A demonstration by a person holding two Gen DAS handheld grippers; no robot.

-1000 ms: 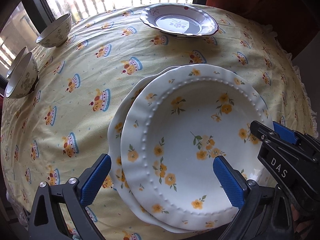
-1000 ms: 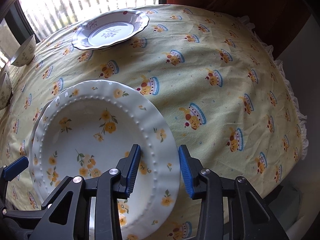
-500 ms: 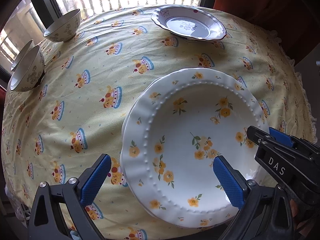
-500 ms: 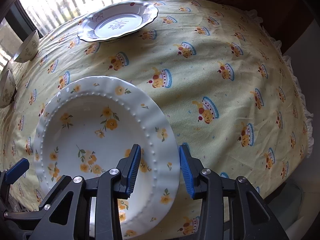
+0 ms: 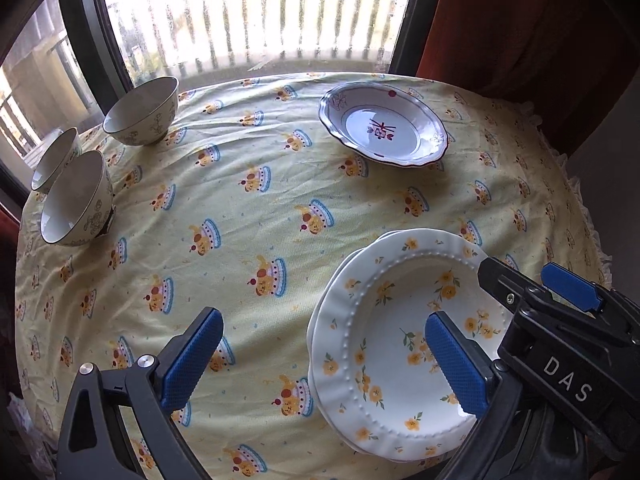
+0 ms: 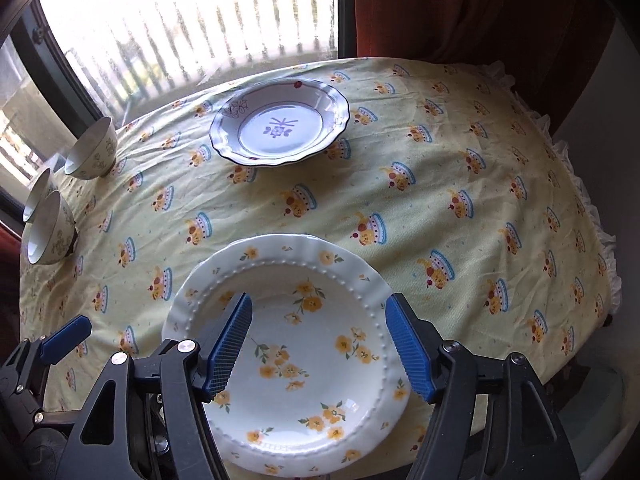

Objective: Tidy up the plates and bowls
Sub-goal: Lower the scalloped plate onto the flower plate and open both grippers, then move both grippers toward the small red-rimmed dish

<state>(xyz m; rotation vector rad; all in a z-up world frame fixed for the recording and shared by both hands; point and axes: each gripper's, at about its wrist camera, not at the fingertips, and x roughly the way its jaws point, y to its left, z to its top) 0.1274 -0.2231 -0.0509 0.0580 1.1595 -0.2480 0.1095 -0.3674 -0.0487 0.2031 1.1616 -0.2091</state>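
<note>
Right gripper [image 6: 318, 344] jaws have just been opening, releasing the yellow-flowered plate [image 6: 296, 344], now nested on its twin.
Left gripper [image 5: 320, 360] hangs open; stack sits lower centre, tidily matched by pattern.

- Home dining spot, not a lab or shop.
- Round surface [image 6: 460, 168] w/ pale yellow cloth, cartoon cake print, frilled hem – domestic look.
- Household crockery on it: white plates w/ yellow flowers [image 6: 304, 344], scalloped dish w/ dark rim [image 6: 280, 128], three small patterned bowls [image 5: 140, 112] at the far left edge.
- Big window [image 5: 260, 12] right behind, dark frame, bright daylight, railing bars outside – prob. a balcony.
- Rust-red curtain [image 6: 480, 4] hangs beside the window.
</note>
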